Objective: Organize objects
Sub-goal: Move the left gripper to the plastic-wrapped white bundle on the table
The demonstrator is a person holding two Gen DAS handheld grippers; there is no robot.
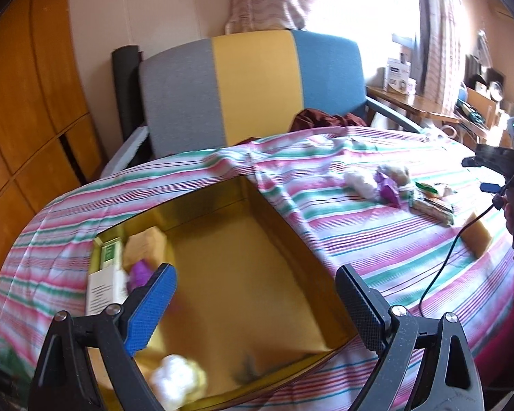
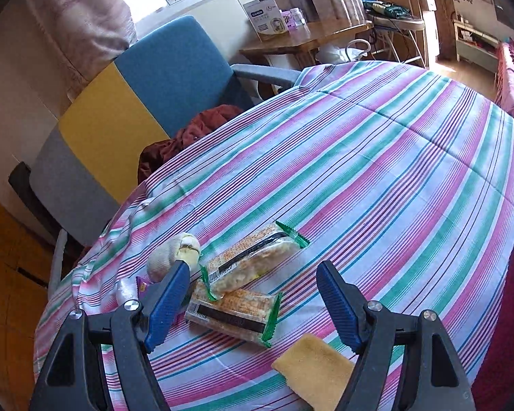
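The left claw [image 1: 253, 303] hangs spread wide and empty over the open gold tin [image 1: 243, 260], which sits on the striped cloth of the tabletop [image 1: 377, 239]. The tin already holds a green-and-white carton [image 1: 108, 274], a tan sponge [image 1: 147, 245], a purple item [image 1: 138, 272] and a white fluffy ball [image 1: 174, 382], all pushed toward its left wall and near corner, so most of the floor is bare for more.

The right claw [image 2: 253, 303] is also spread with nothing between its pads, tilted down over the loose things well apart from the tin. Directly between its fingers lie two snack packets [image 2: 236, 311] with green crimped ends, one overlapping the other. A rolled white sock [image 2: 173, 255] lies just beyond the left finger, and a yellow sponge [image 2: 317, 364] sits near the right finger's base.

The right claw seems lined up for the nearer packet. Being flat and slippery, it probably needs a grip across its short width.
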